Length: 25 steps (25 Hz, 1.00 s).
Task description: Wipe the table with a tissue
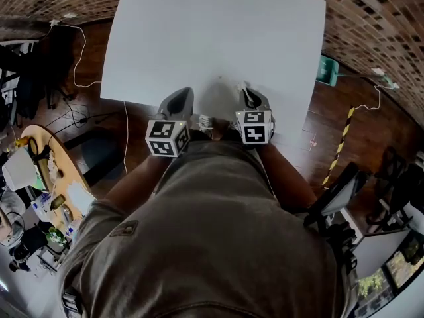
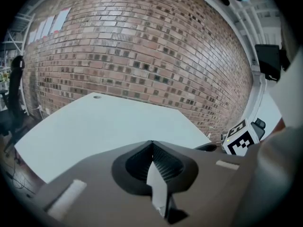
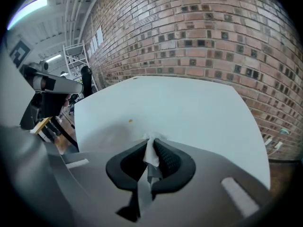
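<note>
Head view: both grippers are sitting side by side at lower-centre of frame, at the near edge of the white table [image 1: 218,25], which is filling the upper middle. L gripper [image 1: 183,93] is at left, w/ its marker cube just below it in frame. R gripper [image 1: 246,88] is to the right of it, near but apart, cube likewise below. The person's olive shirt [image 1: 218,244] is taking up the bottom half of the frame.

L gripper view: the jaws are pressing together w/ nothing between them. The table is spreading across mid-frame beyond the tips. A small round hole [image 2: 97,97] is showing near its far corner, upper left of centre, and a brick wall [image 2: 142,46] is rising behind. The R gripper's cube is peeking in at lower right.

R gripper view: the jaws are clamping tight on a white tissue [image 3: 150,154]. A crumpled bit is poking out past the tips at frame centre, right over the tabletop; can't tell if it's touching. A small yellowish speck [image 3: 130,121] is lying on the table up-left of the tips, near but apart from the tissue.
</note>
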Tool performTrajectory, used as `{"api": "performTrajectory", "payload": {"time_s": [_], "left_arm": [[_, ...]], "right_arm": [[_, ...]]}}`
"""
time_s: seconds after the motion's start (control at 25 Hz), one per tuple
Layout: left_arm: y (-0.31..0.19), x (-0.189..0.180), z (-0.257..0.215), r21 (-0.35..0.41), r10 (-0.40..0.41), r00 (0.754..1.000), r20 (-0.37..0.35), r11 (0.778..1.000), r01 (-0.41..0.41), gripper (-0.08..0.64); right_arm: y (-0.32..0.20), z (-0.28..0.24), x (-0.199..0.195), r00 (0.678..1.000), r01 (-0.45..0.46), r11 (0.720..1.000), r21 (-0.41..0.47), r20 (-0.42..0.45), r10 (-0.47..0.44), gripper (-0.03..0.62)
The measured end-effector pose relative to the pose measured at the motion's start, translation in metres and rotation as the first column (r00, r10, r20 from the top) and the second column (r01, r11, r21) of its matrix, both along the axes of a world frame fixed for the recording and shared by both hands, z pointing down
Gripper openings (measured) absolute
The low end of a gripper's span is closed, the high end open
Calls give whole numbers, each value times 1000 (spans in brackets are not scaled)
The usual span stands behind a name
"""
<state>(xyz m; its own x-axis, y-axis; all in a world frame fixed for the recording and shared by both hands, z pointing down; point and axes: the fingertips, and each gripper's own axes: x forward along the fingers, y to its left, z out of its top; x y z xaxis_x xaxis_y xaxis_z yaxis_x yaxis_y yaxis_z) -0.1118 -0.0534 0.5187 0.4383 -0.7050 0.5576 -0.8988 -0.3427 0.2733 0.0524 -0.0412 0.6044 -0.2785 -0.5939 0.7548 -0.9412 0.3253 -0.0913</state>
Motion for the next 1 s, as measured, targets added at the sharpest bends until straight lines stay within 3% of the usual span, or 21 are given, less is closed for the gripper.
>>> {"api": "performTrajectory", "payload": {"time_s": [0.36, 1.0], "left_arm": [[11, 12, -4, 11, -7, 1000, 5, 1000, 7, 2], [15, 18, -20, 65, -117, 993, -1, 991, 116, 2]], "right_arm": [[16, -1, 1, 999, 40, 999, -9, 22, -40, 34], [-12, -54, 38, 997, 2, 989, 148, 81, -14, 34]]}}
